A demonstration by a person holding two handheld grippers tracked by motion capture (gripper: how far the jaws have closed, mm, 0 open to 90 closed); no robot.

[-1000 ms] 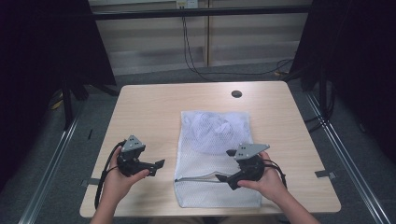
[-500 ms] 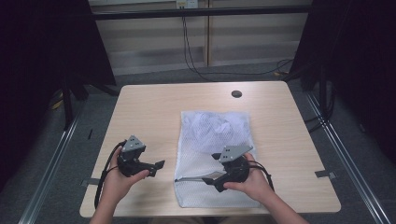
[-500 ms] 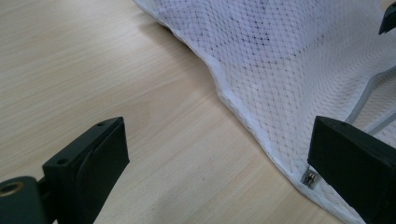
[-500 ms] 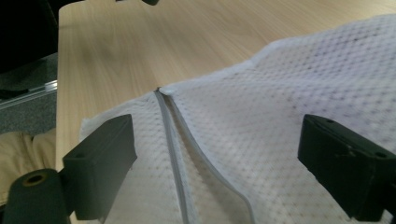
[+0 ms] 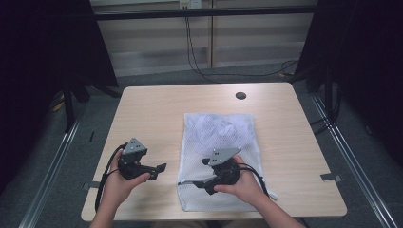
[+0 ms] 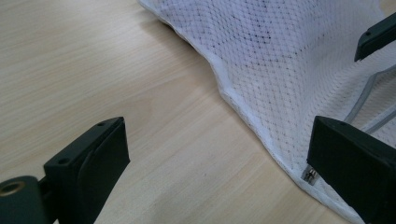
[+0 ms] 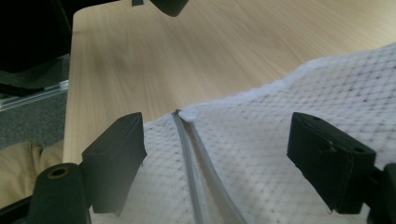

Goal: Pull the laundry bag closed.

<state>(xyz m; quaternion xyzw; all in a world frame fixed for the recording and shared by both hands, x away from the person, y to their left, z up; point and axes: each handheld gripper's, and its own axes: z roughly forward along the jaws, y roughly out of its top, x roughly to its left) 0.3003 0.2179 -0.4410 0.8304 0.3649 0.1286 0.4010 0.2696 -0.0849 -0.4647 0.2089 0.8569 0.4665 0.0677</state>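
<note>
My right gripper (image 5: 196, 183) has slid left across the lower half of the high view over the last second. It was out near the right edge of the white mesh laundry bag (image 5: 219, 142); now it sits over the bag's lower left corner, jaws pointing left along the grey zipper (image 7: 194, 158).

The bag itself hasn't shifted: flat on the wooden table (image 5: 152, 114), right of centre, long side running up the frame, something white bunched inside at its upper end.

Right gripper view: jaws spread wide, nothing between them yet. The zipper track runs up the middle of the frame and ends at a small white tab (image 7: 188, 115) at the bag's edge, centre frame. It looks like the zipper's end or pull; can't tell which.

My left gripper (image 5: 159, 172) has held its spot, lower left in the high view, just beside the bag's left edge, not touching. Jaws also spread and empty. In the left gripper view a small metal zipper piece (image 6: 308, 174) shows at the bag's hem, lower right.

My read: the move lines me up on the zipper end, so grabbing the pull is next. Nothing gripped yet and the bag looks closed.
</note>
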